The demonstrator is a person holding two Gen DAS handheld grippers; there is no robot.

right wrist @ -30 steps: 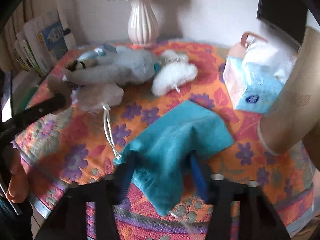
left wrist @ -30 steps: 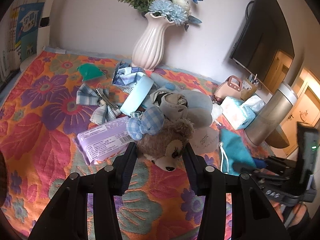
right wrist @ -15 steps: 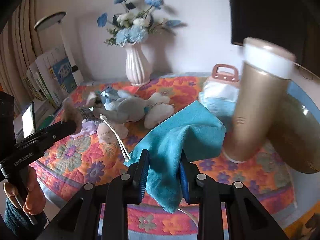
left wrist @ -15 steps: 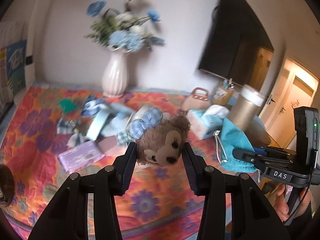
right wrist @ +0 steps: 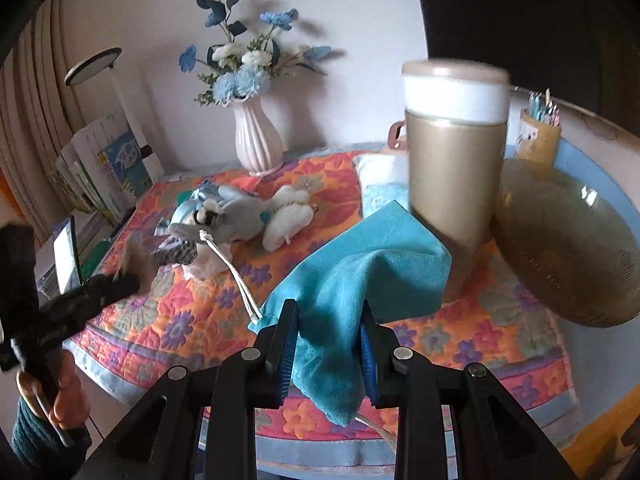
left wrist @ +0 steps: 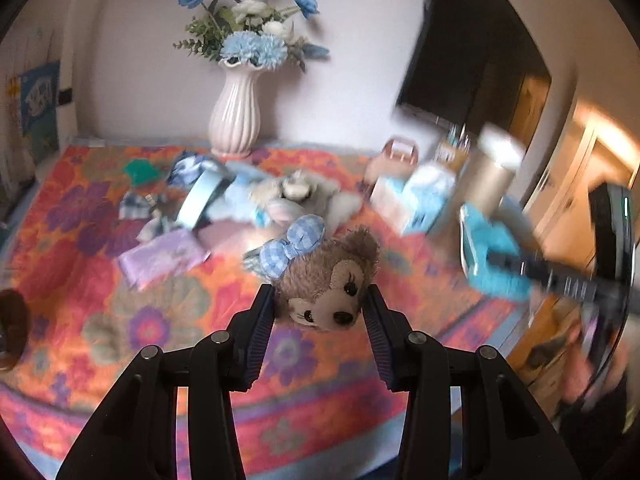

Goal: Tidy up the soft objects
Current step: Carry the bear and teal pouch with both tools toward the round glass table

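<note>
A brown plush bear [left wrist: 328,280] with a blue checked bow hangs above the floral tablecloth [left wrist: 132,320], pinched at the head by my left gripper [left wrist: 319,296], which is shut on it. My right gripper [right wrist: 328,312] is shut on a teal drawstring pouch [right wrist: 360,264] that droops between and below its pads, white cord trailing left. In the left wrist view the pouch [left wrist: 484,240] shows blurred at the right. In the right wrist view the left gripper [right wrist: 120,280] and the blurred bear [right wrist: 134,254] are at the left, held by a hand.
A pile on the cloth holds a grey plush [right wrist: 236,216], a white fluffy toy [right wrist: 288,216], a purple packet [left wrist: 164,256] and checked fabric. A white vase [left wrist: 236,120] stands at the back. A gold canister [right wrist: 452,168], a tissue pack [left wrist: 420,196] and a glass bowl [right wrist: 560,248] crowd the right.
The left gripper raised the bear off the pile and drew back toward the table's front edge. The right gripper closed further on the teal pouch and lifted it off the cloth.
</note>
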